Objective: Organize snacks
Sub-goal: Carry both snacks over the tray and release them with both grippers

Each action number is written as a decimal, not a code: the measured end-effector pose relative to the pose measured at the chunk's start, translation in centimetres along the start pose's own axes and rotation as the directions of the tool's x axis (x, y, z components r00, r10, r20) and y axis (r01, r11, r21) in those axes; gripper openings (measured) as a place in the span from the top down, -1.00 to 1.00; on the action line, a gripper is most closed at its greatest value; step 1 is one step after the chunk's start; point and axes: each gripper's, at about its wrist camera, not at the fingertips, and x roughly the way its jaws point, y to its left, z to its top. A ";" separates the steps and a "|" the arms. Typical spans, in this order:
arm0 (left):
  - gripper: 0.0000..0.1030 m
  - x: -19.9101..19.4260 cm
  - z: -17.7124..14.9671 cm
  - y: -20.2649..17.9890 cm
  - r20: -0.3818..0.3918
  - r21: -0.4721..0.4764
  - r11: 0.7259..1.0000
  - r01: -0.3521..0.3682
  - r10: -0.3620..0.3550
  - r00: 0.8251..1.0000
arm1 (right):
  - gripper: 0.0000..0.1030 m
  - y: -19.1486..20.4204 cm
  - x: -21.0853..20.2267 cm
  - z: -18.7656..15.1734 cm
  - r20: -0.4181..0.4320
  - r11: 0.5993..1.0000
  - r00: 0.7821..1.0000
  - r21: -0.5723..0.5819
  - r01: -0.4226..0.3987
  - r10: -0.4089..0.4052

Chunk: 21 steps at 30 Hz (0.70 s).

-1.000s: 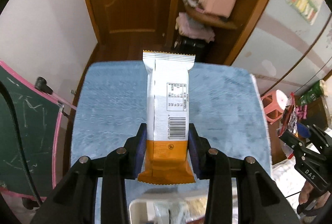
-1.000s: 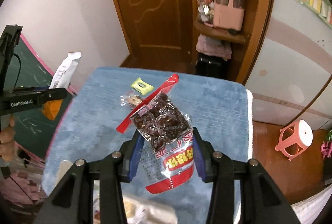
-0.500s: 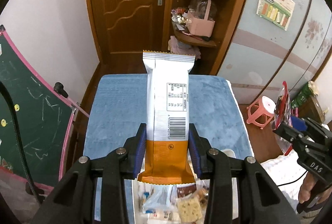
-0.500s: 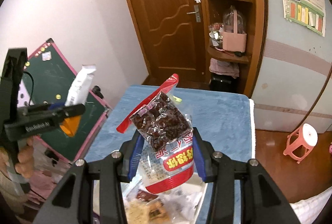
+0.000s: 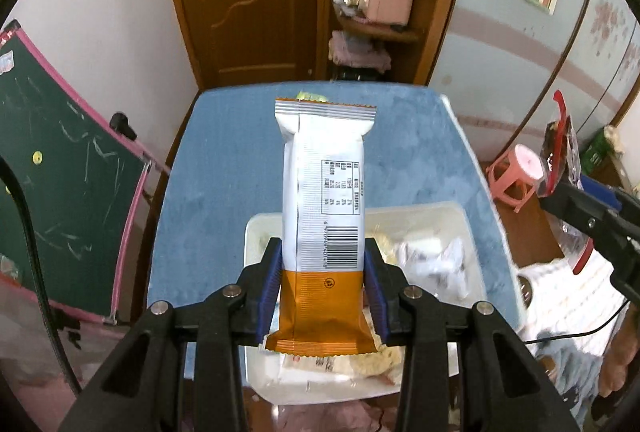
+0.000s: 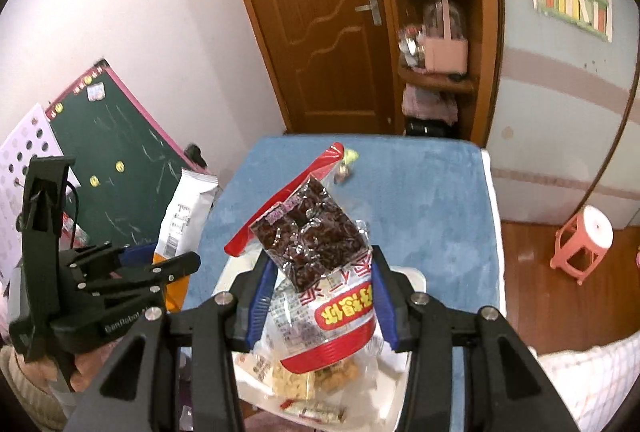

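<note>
Snacks held above the white bin, one in each hand-held gripper

Snack bar [image 5: 324,216], white with an orange end, is clamped between the blue pads of the left hand-held gripper [image 5: 324,292], its long axis pointing away, over the near-left part of the white bin [image 5: 460,216]. The right hand-held gripper [image 6: 320,308] is clenched on a clear bag of dark dried fruit [image 6: 316,252] with a red seal, gripped low so the heavier top leans to the far left. Both snacks hang over the bin, which sits at the near edge of the blue-covered tabletop [image 5: 224,168] and already contains wrapped crackers [image 6: 288,380]. Holding each packet by its lower end probably lets it drop straight in once released. A small yellow-green packet [image 6: 351,154] lies at the far end, apparently not yet collected.
</note>
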 end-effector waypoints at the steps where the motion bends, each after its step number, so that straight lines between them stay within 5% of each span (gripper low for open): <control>1: 0.27 0.6 -0.7 -0.2 -0.018 0.007 1.000 -0.003 0.003 1.000 | 0.12 0.1 0.4 -0.5 -0.016 1.000 1.000 0.005 0.006 -0.006; 13: 0.21 3.7 -4.1 -1.1 -0.099 0.050 0.998 -0.042 0.046 0.994 | -0.05 0.4 4.9 -4.6 -0.169 0.997 0.983 0.023 0.073 -0.068; 15: -0.02 3.6 -4.4 -1.1 -0.095 0.051 0.998 -0.040 0.045 0.994 | -0.11 0.4 5.4 -4.8 -0.185 0.997 0.980 0.031 0.075 -0.068; 17: -0.63 3.4 -4.5 -1.1 -0.085 0.052 0.998 -0.043 0.048 0.995 | -0.15 0.4 5.6 -4.9 -0.197 0.997 0.979 0.049 0.067 -0.056; 21: -0.65 2.5 -4.7 -1.4 -0.043 0.074 0.995 -0.066 0.069 0.997 | -0.26 0.4 5.3 -4.9 -0.181 0.996 0.982 0.064 0.064 -0.052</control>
